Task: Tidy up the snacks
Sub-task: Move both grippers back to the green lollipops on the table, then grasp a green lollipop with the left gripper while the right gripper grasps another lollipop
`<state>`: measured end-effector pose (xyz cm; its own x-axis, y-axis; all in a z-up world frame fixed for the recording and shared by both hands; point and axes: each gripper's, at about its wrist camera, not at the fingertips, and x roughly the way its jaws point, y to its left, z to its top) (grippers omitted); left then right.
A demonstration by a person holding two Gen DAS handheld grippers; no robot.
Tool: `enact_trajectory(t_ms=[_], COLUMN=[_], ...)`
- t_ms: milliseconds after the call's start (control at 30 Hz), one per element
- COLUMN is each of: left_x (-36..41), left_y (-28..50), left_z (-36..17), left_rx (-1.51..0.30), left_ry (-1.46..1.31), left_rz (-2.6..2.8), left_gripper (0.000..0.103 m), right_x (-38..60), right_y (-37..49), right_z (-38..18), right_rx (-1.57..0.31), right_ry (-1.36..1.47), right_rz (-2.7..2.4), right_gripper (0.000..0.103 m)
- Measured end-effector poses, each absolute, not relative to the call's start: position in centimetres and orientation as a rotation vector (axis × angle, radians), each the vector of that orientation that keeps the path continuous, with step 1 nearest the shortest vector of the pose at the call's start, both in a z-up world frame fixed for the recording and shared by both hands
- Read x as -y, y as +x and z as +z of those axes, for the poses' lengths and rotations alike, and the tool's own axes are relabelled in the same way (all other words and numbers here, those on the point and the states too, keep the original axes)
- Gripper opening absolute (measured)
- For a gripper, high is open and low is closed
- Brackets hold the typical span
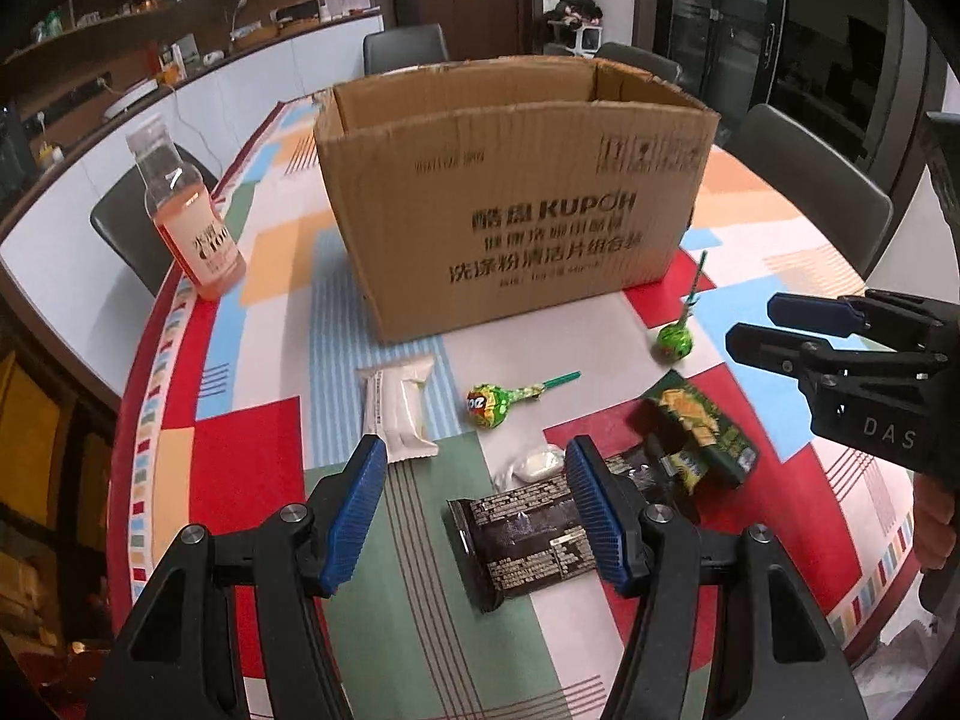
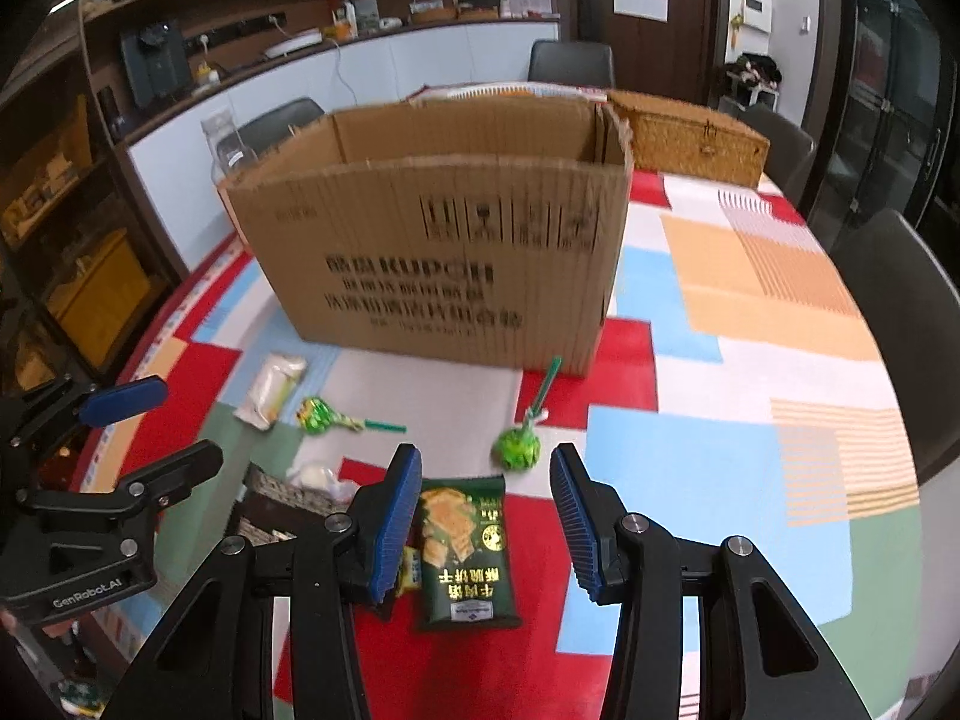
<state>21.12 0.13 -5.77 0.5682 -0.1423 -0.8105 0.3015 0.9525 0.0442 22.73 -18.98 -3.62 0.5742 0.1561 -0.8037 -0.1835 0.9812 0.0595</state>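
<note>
Left gripper: jaws spread wide, empty, above a black packet on the table. Right gripper: likewise open, holding nothing, over a green biscuit pack. Two lollipops, a white bar and a small white sweet lie loose in front of the open box. A bottle stands left of the box.

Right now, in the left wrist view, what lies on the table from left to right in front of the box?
Orange drink bottle → white snack packet → lollipop lying flat → second lollipop near the box corner → right gripper, open. The dark wrapper and green biscuit pack overlap, so I leave them out.
</note>
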Motion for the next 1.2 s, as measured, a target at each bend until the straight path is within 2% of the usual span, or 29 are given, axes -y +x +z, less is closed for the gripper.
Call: enact_trajectory(t_ms=[233, 667, 767, 1200], left_x=[-0.1, 0.5, 0.5, 1.0], left_y=[23.0, 26.5, 27.3, 29.0], left_z=[-7.5, -10.5, -11.1, -12.7], left_rx=[-0.953, -1.002, -1.023, -1.066], left_ry=[0.178, 0.148, 0.130, 0.091], left_rz=[-0.285, -0.339, -0.347, -0.371], left_gripper=[0.060, 0.044, 0.038, 0.026], right_x=[19.3, 19.3, 19.4, 19.5], right_y=[24.5, 26.7, 27.3, 28.3], right_z=[-5.9, -8.2, -8.6, -9.9], right_rx=[-1.000, -1.044, -1.056, -1.086], right_ry=[-0.010, 0.003, 0.006, 0.025], right_rz=[0.180, 0.168, 0.167, 0.178], right_gripper=[0.046, 0.045, 0.040, 0.027])
